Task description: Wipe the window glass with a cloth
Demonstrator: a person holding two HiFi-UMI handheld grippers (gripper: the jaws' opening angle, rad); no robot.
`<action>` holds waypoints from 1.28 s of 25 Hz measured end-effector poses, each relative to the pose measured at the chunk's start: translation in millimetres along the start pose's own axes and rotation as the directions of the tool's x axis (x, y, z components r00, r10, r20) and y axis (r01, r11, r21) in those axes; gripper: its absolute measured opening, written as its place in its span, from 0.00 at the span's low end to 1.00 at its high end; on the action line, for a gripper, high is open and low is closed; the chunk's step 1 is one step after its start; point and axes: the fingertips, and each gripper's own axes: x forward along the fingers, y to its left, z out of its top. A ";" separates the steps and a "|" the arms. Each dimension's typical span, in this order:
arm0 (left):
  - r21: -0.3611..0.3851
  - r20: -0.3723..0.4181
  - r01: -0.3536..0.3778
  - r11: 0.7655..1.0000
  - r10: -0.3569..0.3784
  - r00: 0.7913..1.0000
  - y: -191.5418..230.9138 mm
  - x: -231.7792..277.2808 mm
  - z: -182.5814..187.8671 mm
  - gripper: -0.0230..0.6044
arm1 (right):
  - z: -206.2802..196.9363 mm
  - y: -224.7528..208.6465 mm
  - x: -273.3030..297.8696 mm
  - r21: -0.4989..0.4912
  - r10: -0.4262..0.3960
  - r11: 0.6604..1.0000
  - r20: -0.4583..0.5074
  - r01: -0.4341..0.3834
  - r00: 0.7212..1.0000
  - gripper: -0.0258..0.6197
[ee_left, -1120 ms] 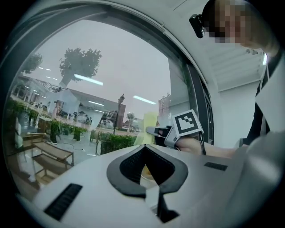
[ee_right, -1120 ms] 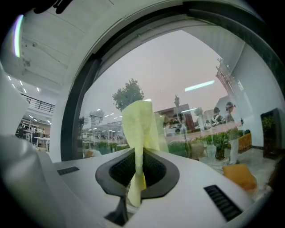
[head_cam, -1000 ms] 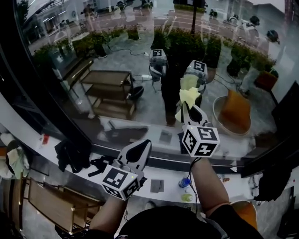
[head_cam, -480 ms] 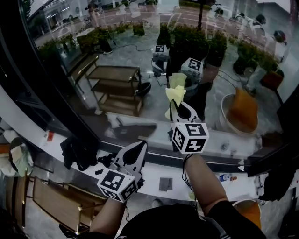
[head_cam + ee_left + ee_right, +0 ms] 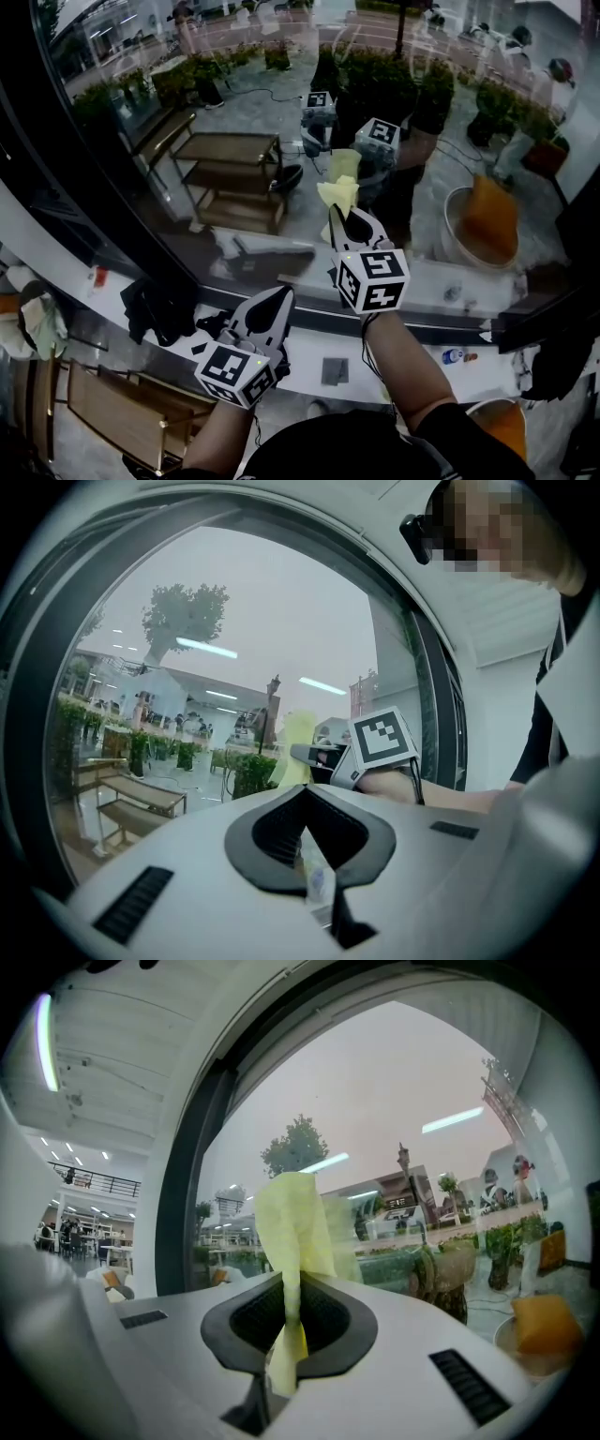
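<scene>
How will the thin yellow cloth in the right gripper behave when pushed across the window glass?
Probably floppy: the thin yellow cloth creases and bends above the right gripper, whose jaws pinch it. Likely very light, since one pinch holds it up. Against the window glass it should crumple rather than resist.

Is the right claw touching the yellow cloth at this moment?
Touching. The right gripper view shows the right claw closed on the yellow cloth, which passes between its two jaws.
</scene>
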 end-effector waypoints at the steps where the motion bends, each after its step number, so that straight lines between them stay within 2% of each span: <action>1: -0.006 -0.002 -0.003 1.000 0.003 1.000 0.2 0.7 0.0 0.03 | 0.1 0.2 0.1 -0.002 0.002 1.000 -0.001 -0.002 1.000 0.10; 11: 0.009 -0.010 0.020 1.000 -0.020 1.000 -0.2 4.4 -4.9 0.03 | 0.1 0.3 1.1 -0.005 0.013 1.000 0.005 -0.013 1.000 0.10; 32: 0.006 -0.004 0.011 1.000 -0.011 1.000 -4.1 -8.1 -3.0 0.03 | -1.5 -0.6 1.8 -0.014 0.016 1.000 -0.012 -0.016 1.000 0.10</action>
